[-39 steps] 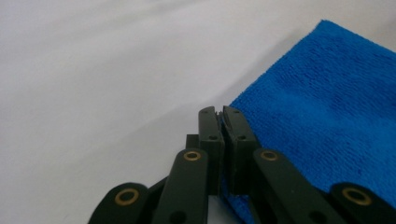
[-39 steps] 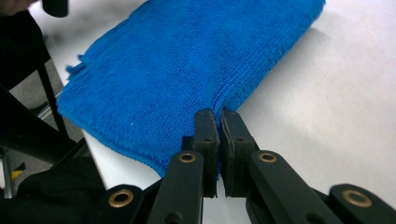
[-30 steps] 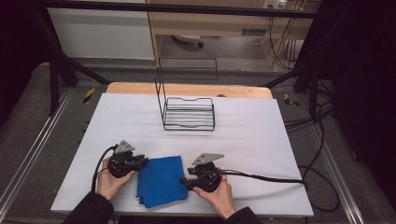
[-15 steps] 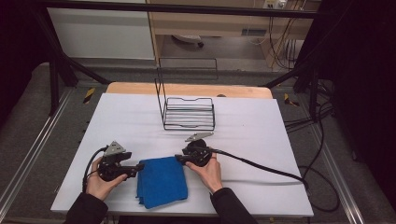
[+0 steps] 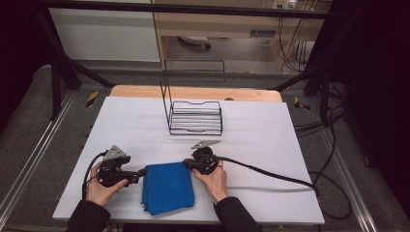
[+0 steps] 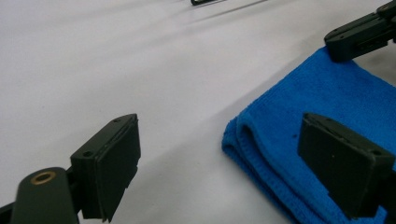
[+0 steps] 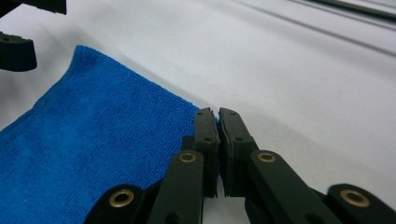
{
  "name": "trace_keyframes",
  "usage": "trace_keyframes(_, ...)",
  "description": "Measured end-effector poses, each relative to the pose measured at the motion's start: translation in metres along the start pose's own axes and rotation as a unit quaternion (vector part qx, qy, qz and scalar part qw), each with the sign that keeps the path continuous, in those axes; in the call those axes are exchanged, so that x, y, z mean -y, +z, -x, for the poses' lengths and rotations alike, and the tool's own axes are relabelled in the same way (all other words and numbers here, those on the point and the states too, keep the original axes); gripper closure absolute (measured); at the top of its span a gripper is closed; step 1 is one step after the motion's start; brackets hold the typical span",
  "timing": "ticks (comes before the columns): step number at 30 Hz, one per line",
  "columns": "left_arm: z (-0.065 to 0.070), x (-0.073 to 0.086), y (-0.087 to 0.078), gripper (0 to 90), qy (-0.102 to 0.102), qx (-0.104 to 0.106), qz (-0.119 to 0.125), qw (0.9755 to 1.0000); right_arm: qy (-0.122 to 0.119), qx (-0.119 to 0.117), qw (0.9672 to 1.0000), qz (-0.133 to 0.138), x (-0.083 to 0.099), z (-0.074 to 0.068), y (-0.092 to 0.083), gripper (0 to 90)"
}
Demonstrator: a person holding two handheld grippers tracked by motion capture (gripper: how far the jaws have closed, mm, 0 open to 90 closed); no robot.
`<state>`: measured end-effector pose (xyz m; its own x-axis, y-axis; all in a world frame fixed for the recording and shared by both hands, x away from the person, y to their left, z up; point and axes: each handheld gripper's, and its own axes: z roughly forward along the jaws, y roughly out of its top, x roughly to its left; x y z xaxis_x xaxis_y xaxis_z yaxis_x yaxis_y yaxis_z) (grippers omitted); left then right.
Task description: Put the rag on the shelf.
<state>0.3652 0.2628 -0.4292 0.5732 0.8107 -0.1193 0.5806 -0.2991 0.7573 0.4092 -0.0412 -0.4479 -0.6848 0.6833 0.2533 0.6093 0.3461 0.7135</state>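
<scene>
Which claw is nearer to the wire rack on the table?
Right. The right claw is at the blue cloth's far right corner, just in front of the wire rack. The left claw is at the cloth's left edge, farther away.

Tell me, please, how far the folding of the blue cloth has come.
Done: the cloth lies folded in layers; doubled edges show in the left gripper view. In hand: the right gripper, jaws just closed, pinches its far right corner, while the left gripper has just opened at the left corner. Left: probably another fold; the wire rack stands empty.
</scene>
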Motion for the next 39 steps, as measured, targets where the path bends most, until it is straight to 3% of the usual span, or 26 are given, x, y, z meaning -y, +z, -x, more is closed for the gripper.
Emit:
trace_keyframes(6,0.001,-0.001,0.000,12.0,0.000,0.002,0.001,1.0000,0.005,0.021,0.9998,0.001,-0.004,0.002,-0.014,87.3)
trace_keyframes(8,0.002,-0.001,0.000,11.6,0.000,0.004,0.001,1.0000,-0.002,0.050,0.9988,-0.001,-0.004,0.008,-0.020,87.3)
trace_keyframes(15,0.001,-0.003,0.000,11.7,-0.004,0.004,0.001,1.0000,0.010,0.065,0.9978,-0.003,0.004,0.015,-0.024,85.8)
trace_keyframes(18,0.002,-0.008,-0.001,13.2,-0.002,0.004,0.003,1.0000,0.004,0.073,0.9972,0.018,0.006,0.018,-0.030,76.8)
trace_keyframes(21,0.004,-0.013,-0.001,15.7,0.001,0.005,0.007,1.0000,0.002,0.049,0.9978,0.045,0.005,0.022,-0.041,63.4)
trace_keyframes(26,0.008,-0.026,0.005,21.1,-0.003,0.008,0.002,1.0000,-0.011,0.035,0.9979,0.053,0.008,0.030,-0.061,47.5)
trace_keyframes(27,0.009,-0.028,0.007,24.1,-0.004,0.008,0.001,1.0000,-0.012,0.027,0.9979,0.057,0.012,0.035,-0.070,39.8)
trace_keyframes(29,0.010,-0.032,0.012,28.4,-0.002,0.007,-0.007,0.9999,-0.018,0.026,0.9975,0.063,0.017,0.038,-0.076,32.8)
trace_keyframes(31,0.012,-0.036,0.020,30.8,-0.004,0.006,-0.014,0.9999,-0.016,0.023,0.9976,0.064,0.020,0.040,-0.078,30.5)
trace_keyframes(34,0.017,-0.043,0.038,43.3,-0.005,0.004,-0.036,0.9993,-0.016,0.015,0.9976,0.066,0.031,0.044,-0.084,23.0)
trace_keyframes(39,0.023,-0.045,0.052,54.0,-0.001,0.009,-0.055,0.9985,-0.027,0.013,0.9976,0.063,0.036,0.043,-0.087,17.1)
